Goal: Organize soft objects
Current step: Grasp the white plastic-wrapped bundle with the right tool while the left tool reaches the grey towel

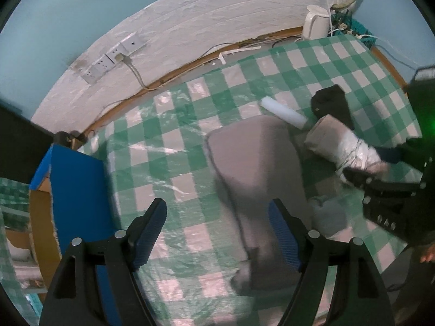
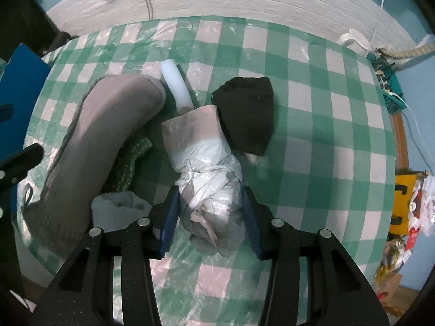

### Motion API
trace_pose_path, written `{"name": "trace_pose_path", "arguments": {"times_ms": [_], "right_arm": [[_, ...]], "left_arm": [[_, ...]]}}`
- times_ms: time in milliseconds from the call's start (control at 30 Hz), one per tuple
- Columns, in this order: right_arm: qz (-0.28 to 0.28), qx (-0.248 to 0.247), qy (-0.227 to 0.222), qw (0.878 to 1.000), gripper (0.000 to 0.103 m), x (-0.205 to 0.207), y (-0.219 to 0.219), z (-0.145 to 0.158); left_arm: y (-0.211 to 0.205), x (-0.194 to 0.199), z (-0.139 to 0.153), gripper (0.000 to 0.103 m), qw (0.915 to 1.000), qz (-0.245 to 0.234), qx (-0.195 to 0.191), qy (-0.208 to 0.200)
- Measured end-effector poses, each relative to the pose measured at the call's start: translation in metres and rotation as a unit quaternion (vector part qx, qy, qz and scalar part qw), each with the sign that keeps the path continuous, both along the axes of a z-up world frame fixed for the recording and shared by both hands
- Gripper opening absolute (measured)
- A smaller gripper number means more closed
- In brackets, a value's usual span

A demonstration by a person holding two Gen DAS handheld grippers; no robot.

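Observation:
A grey fabric pillow (image 1: 255, 168) (image 2: 100, 141) lies on the green checked tablecloth. Next to it are a white foam cylinder (image 1: 284, 112) (image 2: 176, 84), a black cloth (image 1: 333, 103) (image 2: 248, 114), a green knitted piece (image 2: 130, 160), a pale grey sock (image 2: 119, 209) and a bundle wrapped in white plastic (image 1: 345, 146) (image 2: 206, 179). My left gripper (image 1: 217, 233) is open above the cloth, its right finger at the pillow's near end. My right gripper (image 2: 210, 217) has both pads against the wrapped bundle's near end.
A blue-sided cardboard box (image 1: 73, 190) stands at the table's left edge. A white kettle (image 1: 315, 21) and a teal basket with cables (image 2: 388, 87) sit at the far right. Wall sockets (image 1: 114, 57) are on the white wall. Clutter lies on the floor at the right (image 2: 407, 217).

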State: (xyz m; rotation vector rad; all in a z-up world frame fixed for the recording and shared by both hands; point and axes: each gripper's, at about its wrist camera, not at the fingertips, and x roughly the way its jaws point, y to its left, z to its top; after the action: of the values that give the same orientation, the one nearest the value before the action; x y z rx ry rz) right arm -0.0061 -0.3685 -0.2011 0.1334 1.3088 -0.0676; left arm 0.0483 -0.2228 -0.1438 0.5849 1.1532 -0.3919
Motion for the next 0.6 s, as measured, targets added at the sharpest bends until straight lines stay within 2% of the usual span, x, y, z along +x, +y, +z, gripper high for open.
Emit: {"name": "trace_pose_path", "arguments": {"times_ms": [267, 600], "right_arm": [[-0.001, 0.008, -0.003, 1.0, 0.044, -0.006, 0.003, 0.001], [0.01, 0.001, 0.001, 1.0, 0.044, -0.009, 0.011, 0.0]], "left_arm": [[-0.014, 0.002, -0.007, 0.079, 0.9985, 0.017, -0.036, 0.037], [-0.029, 0.0, -0.022, 0.082, 0.9986, 0.011, -0.023, 0.047]]}}
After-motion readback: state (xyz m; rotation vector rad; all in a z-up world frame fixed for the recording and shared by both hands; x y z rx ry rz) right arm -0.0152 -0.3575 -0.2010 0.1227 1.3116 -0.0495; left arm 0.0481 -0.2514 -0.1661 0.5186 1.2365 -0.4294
